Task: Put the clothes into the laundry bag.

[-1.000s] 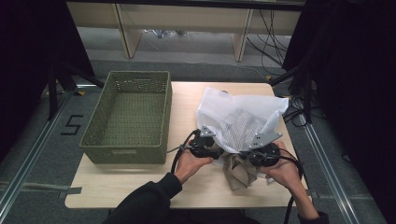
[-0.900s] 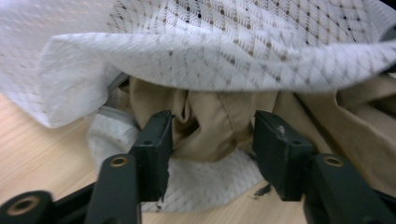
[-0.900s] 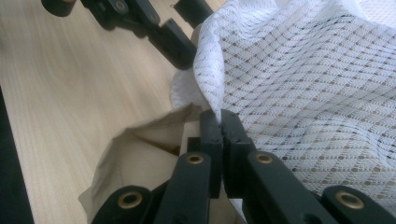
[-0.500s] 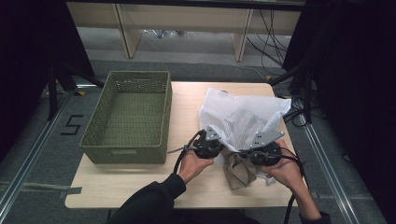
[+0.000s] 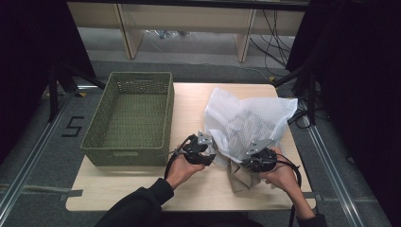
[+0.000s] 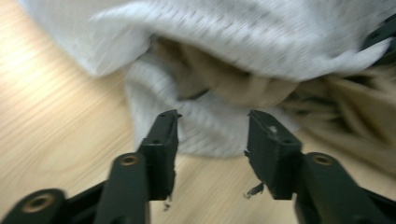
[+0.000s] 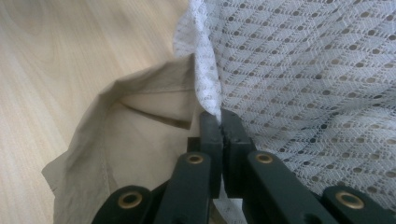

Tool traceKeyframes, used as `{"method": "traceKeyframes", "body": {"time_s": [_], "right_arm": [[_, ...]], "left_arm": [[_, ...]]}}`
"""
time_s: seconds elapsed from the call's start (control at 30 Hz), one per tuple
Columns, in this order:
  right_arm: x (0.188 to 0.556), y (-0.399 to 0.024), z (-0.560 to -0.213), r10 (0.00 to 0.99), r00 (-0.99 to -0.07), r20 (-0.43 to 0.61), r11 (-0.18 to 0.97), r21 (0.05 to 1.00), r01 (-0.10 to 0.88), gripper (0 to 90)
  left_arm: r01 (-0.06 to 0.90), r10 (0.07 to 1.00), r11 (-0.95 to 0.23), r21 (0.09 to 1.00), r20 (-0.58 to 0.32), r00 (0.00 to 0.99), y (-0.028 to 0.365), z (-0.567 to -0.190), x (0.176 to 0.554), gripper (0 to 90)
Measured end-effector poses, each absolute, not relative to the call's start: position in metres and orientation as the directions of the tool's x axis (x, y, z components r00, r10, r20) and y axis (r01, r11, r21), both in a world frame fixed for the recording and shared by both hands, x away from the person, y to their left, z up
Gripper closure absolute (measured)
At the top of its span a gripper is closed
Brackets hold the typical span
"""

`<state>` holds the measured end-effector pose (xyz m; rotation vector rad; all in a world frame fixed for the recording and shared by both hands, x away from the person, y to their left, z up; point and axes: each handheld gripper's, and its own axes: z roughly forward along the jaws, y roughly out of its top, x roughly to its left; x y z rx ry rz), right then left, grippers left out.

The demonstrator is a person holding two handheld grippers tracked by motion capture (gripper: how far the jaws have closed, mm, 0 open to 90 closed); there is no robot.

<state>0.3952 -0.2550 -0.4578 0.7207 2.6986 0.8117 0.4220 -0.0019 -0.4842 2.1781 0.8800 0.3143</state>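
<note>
- Both hands have sunk a little toward the bench [image 5: 118, 198]; left gripper [image 6: 212, 135] jaws have just been opening, half wide, nothing between them.
- Right gripper [image 7: 220, 123] jaws pinch the mesh bag [image 5: 248, 123] edge, with the beige cloth [image 5: 241, 177] underneath.
- Risk: thin mesh slipping free when pulled.
- Basket [image 5: 130, 118] beyond; floor marking "5" [image 5: 73, 126].

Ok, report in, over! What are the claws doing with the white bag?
Right gripper clamped on white mesh bag edge. Left gripper open, just reopened, at bag mouth. Beige garment half inside. Nothing blocking.
</note>
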Motion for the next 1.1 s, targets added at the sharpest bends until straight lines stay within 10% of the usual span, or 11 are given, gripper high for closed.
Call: {"method": "traceKeyframes", "body": {"time_s": [0.2, 0.53, 1.1], "right_arm": [[0.394, -0.256, -0.457, 0.525, -0.848, -0.068, 0.719, 0.568, 0.400, 90.0], [0.398, -0.256, -0.459, 0.504, -0.859, -0.089, 0.727, 0.581, 0.366, 90.0], [0.426, -0.217, -0.470, 0.545, -0.829, -0.128, 0.711, 0.595, 0.376, 90.0]], "left_arm": [[0.518, 0.679, -0.500, 0.694, -0.058, 0.732, -0.020, -0.500, 0.431, 37.7], [0.477, 0.626, -0.520, 0.708, -0.064, 0.777, -0.027, -0.509, 0.435, 89.2], [0.408, 0.539, -0.579, 0.706, -0.043, 0.841, -0.014, -0.506, 0.386, 89.9]]}}
